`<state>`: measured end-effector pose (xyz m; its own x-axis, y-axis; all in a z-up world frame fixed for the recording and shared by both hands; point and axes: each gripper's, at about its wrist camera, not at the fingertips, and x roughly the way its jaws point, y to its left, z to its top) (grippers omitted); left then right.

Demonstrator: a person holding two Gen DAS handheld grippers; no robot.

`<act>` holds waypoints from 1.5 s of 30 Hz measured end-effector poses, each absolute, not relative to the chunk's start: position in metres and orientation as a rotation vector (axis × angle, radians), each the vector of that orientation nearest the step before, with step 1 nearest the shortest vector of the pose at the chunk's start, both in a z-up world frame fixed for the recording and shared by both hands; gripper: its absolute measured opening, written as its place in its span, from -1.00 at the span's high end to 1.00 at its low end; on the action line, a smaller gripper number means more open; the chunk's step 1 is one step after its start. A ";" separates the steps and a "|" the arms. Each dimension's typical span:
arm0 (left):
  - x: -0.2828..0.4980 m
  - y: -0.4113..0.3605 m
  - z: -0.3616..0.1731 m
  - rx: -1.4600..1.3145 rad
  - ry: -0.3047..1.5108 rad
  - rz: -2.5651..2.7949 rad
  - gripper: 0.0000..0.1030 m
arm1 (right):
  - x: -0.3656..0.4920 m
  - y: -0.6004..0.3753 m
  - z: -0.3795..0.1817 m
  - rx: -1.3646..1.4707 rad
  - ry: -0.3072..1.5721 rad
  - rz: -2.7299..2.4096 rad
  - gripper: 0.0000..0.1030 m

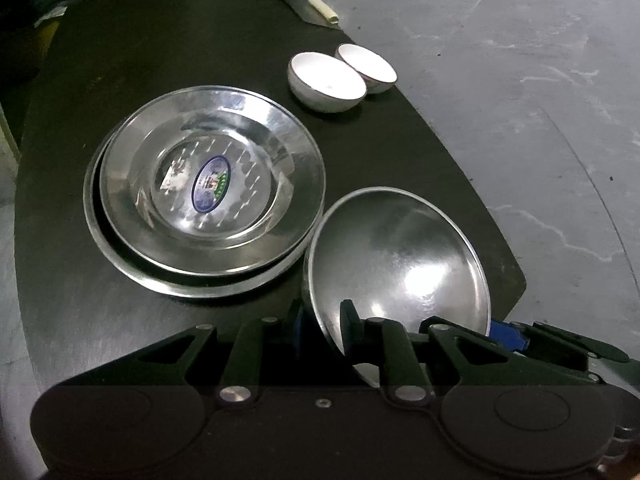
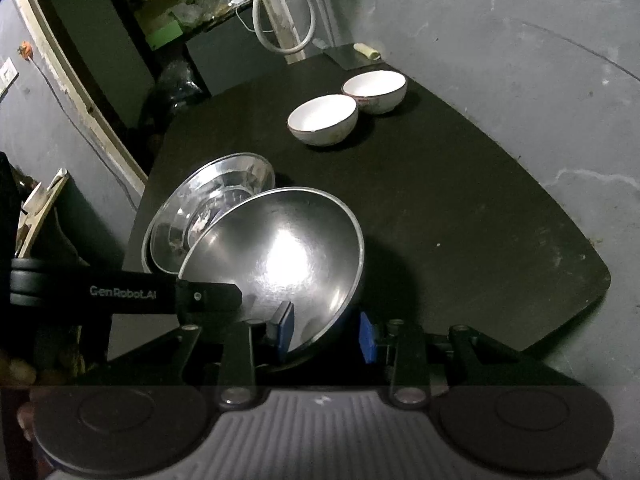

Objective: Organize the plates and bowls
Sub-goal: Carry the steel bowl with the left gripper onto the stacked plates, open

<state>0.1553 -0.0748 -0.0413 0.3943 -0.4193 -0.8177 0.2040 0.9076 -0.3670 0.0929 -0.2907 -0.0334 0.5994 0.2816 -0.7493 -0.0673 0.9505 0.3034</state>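
While tilted, steel plate [image 1: 400,264] sits between left claw [image 1: 324,322] fingers.

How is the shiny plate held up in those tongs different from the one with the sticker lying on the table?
The held plate is tilted, its rim pinched by the left tongs and straddled by the right tongs; the sticker plate lies flat.
The held plate has a plain, bare centre; the sticker plate carries an oval blue label.
The held plate is alone; the sticker plate rests on another plate.
Both are round shiny metal.
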 end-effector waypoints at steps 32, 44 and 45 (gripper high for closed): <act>0.123 -0.059 -0.022 -0.144 1.058 -0.356 -0.60 | 0.088 -0.300 -0.023 0.243 0.897 0.160 -0.51; 0.089 -0.022 0.049 -0.158 0.764 -0.319 -0.98 | 0.070 -0.295 0.045 0.138 0.732 0.130 -0.99; 0.087 -0.020 0.055 -0.162 0.729 -0.316 -0.99 | 0.069 -0.293 0.051 0.123 0.713 0.134 -0.99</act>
